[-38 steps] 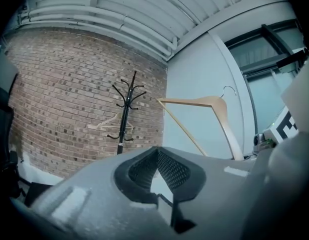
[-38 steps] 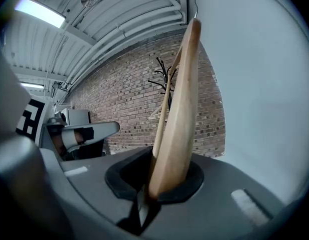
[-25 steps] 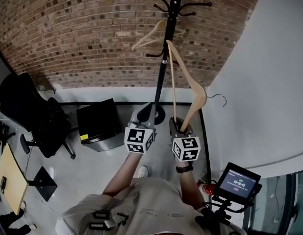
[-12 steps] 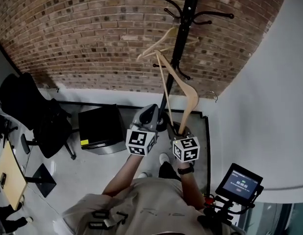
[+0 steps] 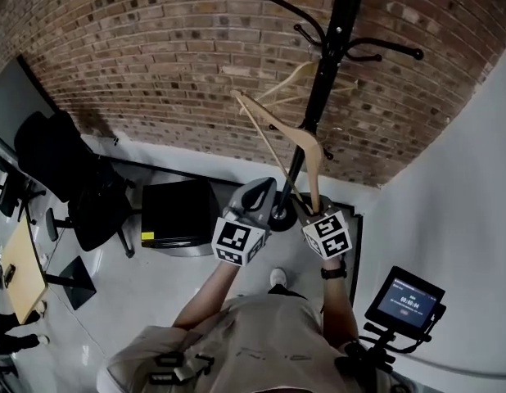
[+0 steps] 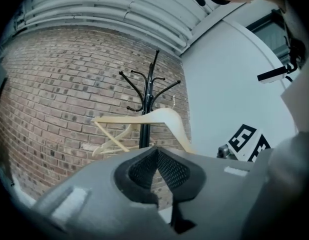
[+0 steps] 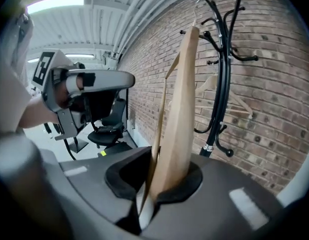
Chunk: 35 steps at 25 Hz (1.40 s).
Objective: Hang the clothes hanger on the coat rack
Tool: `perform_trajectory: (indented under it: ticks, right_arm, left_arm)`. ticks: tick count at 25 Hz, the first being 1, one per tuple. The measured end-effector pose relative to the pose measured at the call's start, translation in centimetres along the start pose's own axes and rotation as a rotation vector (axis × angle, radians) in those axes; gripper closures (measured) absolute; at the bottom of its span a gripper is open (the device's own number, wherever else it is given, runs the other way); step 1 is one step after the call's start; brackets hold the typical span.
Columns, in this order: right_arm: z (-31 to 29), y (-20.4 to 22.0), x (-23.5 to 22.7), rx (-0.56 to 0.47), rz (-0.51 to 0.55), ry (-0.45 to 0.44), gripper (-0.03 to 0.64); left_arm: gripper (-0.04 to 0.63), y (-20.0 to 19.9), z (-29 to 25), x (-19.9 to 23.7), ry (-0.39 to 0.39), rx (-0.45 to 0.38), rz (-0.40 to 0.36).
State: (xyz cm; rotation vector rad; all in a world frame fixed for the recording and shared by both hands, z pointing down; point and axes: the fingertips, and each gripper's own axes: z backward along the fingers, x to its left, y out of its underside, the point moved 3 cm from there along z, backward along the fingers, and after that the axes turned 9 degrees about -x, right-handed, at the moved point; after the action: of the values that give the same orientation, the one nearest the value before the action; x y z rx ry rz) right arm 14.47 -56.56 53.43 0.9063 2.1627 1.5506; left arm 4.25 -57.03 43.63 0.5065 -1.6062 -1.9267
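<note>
My right gripper (image 5: 313, 215) is shut on one arm end of a pale wooden clothes hanger (image 5: 294, 133), which rises tilted toward the black coat rack (image 5: 328, 72). In the right gripper view the hanger (image 7: 182, 109) stands up out of the gripper (image 7: 159, 189), its metal hook up beside the rack's upper prongs (image 7: 222, 84). A second wooden hanger (image 5: 287, 80) hangs on the rack. My left gripper (image 5: 257, 196) floats level just left of the right one, shut and empty (image 6: 157, 171); past it I see the held hanger (image 6: 159, 118) in front of the rack (image 6: 147, 99).
A brick wall backs the rack, and a white wall (image 5: 458, 178) closes the right side. On the floor stand a black box (image 5: 175, 215) and a black office chair (image 5: 69, 178) at the left. The rack's round base (image 5: 279, 216) is below my grippers. A small screen (image 5: 408, 301) sits at lower right.
Both grippers have come closer to the coat rack. The hanger has swung over to the left, and its hook, earlier out by the white wall, is now near the pole.
</note>
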Motion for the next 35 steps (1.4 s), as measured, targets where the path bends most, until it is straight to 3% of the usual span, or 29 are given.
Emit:
perform_trajectory:
  ticks: [9, 13, 19, 21, 24, 26, 30, 35]
  right_arm:
    - [-2.9, -4.7, -5.6, 0.043, 0.229, -0.258, 0.569]
    - [-3.3, -7.3, -7.2, 0.042, 0.235, -0.348, 0.563]
    - [-2.5, -11.0, -9.6, -0.016, 0.248, -0.384, 0.561]
    - [-1.9, -11.9, -10.8, -0.046, 0.225, -0.379, 0.588]
    - [-1.8, -11.2, -12.1, 0.020, 0.260, -0.344, 0.584]
    - [-1.7, -10.7, -12.3, 0.030, 0.212, -0.351, 0.588]
    - [-0.5, -11.6, -13.2, -0.083, 0.081, -0.410, 0.584]
    - [-0.3, -10.9, -16.3, -0.104, -0.029, -0.363, 0.583]
  left_arm:
    - [0.595, 0.5, -2.7, 2.1, -0.107, 0.003, -0.041]
    - [0.595, 1.2, -2.4, 2.7, -0.138, 0.022, -0.036]
    - [0.595, 1.7, -1.8, 3.4, -0.170, 0.029, -0.039]
    - [0.595, 1.8, -1.5, 3.8, -0.184, 0.035, -0.034]
    - [0.595, 2.0, -1.3, 4.3, -0.197, 0.046, -0.019]
    - [0.595, 2.2, -1.3, 4.3, -0.199, 0.047, -0.011]
    - [0.595, 2.5, -1.6, 4.1, -0.179, 0.051, -0.010]
    - [0.595, 2.4, -1.8, 3.8, -0.163, 0.053, -0.012]
